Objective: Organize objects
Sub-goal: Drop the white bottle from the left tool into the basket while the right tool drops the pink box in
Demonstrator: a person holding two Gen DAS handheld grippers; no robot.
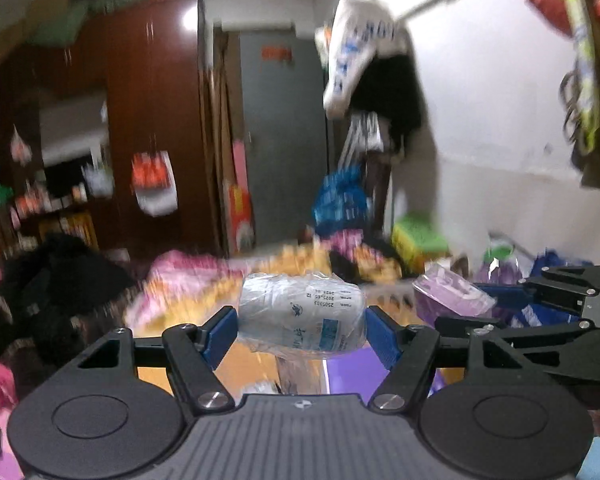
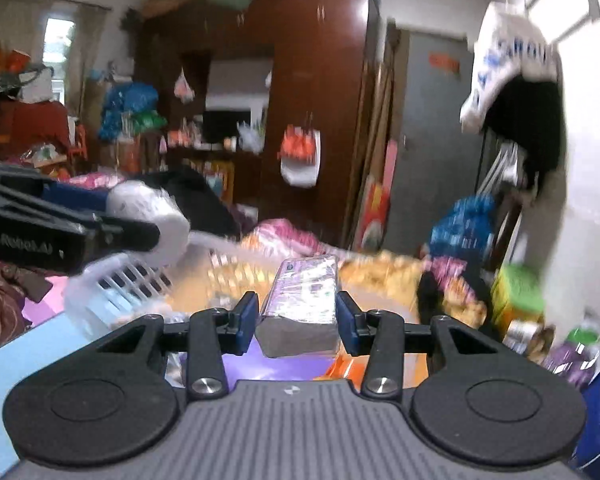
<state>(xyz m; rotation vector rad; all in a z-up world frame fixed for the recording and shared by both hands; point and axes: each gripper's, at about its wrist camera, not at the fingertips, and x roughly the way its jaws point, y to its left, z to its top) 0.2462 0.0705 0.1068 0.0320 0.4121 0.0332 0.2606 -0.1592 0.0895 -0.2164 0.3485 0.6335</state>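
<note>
Left gripper clamps a wrapped roll; right gripper clamps a tissue pack

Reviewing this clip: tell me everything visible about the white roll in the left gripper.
The white roll is a squat cylinder wrapped in crinkled clear plastic printed with blue marks and small dark text. It lies sideways, held in the air between the blue pads of the left gripper, which press on its two ends. From the right wrist view its end looks soft and white, like paper.
</note>
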